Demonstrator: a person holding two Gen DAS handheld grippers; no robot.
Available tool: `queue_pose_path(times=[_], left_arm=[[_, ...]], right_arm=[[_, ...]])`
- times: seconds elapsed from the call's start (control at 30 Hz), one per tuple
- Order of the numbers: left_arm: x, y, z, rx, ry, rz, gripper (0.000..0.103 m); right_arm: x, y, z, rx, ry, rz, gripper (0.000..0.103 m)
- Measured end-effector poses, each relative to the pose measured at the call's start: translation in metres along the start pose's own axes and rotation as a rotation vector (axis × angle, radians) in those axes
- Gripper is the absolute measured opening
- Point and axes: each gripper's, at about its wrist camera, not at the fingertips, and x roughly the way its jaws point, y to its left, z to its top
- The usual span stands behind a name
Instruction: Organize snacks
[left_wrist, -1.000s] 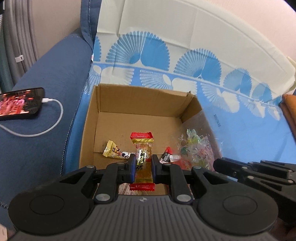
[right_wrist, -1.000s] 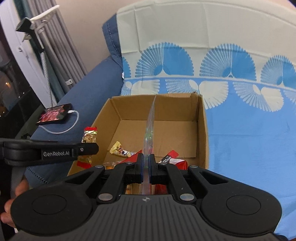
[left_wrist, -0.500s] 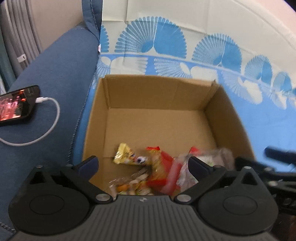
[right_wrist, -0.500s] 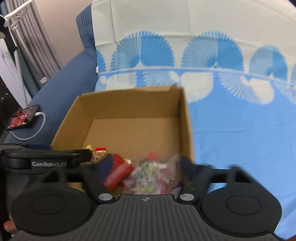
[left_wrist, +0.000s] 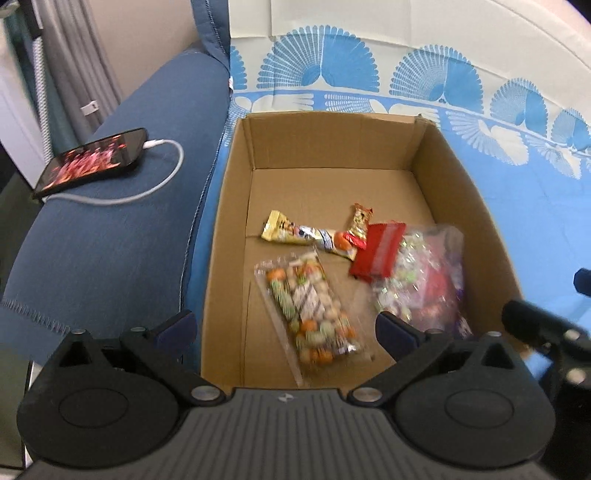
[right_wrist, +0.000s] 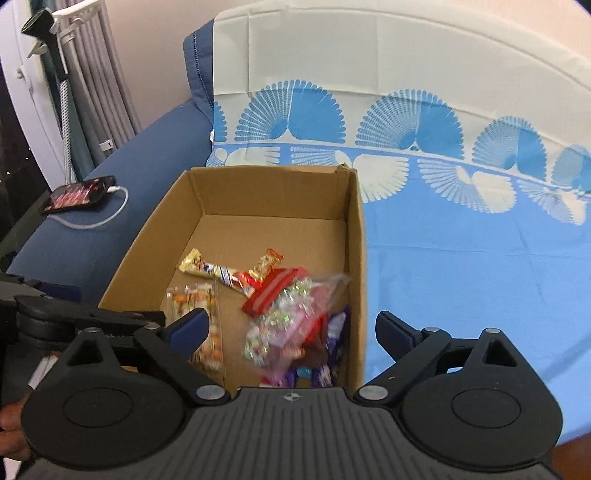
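Both tools gape wide and empty, left tool (left_wrist: 284, 328) and right tool (right_wrist: 291, 328), the right's jaws just opening. The snacks lie in the box (left_wrist: 436, 151): a soft, crinkly candy bag (left_wrist: 428, 273), light and slippery, best pinched at its edge; a flat nut pack (left_wrist: 310, 310); a stiff red bar (left_wrist: 376, 251).

Open-jawed right tool (right_wrist: 291, 328) above snacks (right_wrist: 284, 325) in cardboard box (right_wrist: 354, 236).

The snacks (left_wrist: 332, 273) lie in the box (left_wrist: 332, 140), toward its near side; the phone (left_wrist: 92, 162) lies left of it.
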Motion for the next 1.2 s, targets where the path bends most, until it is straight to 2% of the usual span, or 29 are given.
queue_pose_path(times=[0.2, 0.33, 0.43, 0.53, 0.63, 0.73, 0.83, 1.0, 1.2], left_arm=[[-0.025, -0.005, -0.028, 0.0, 0.023, 0.007, 0.103], [-0.038, -0.008, -0.04, -0.001, 0.019, 0.049, 0.103], [-0.047, -0.01, -0.051, -0.01, 0.018, 0.072, 0.103], [-0.052, -0.008, -0.06, -0.045, 0.022, 0.053, 0.103], [-0.063, -0.006, -0.069, -0.077, -0.014, 0.039, 0.103], [-0.073, -0.01, -0.075, -0.054, -0.045, 0.072, 0.103], [-0.082, -0.013, -0.081, -0.038, -0.058, 0.089, 0.103], [-0.091, -0.013, -0.089, -0.045, -0.058, 0.076, 0.103], [-0.096, -0.015, -0.094, -0.035, -0.068, 0.083, 0.103]], right_arm=[[-0.029, 0.011, -0.029, -0.031, -0.028, -0.048, 0.098], [-0.046, 0.014, -0.04, -0.041, -0.062, -0.068, 0.099], [-0.053, 0.017, -0.049, -0.045, -0.059, -0.067, 0.099], [-0.058, 0.019, -0.058, -0.044, -0.039, -0.067, 0.099], [-0.063, 0.021, -0.066, -0.053, -0.021, -0.062, 0.103], [-0.07, 0.023, -0.071, -0.063, -0.021, -0.054, 0.103], [-0.074, 0.023, -0.075, -0.061, -0.015, -0.05, 0.103], [-0.08, 0.02, -0.08, -0.035, -0.014, -0.049, 0.103], [-0.089, 0.021, -0.084, -0.043, -0.047, -0.07, 0.103]])
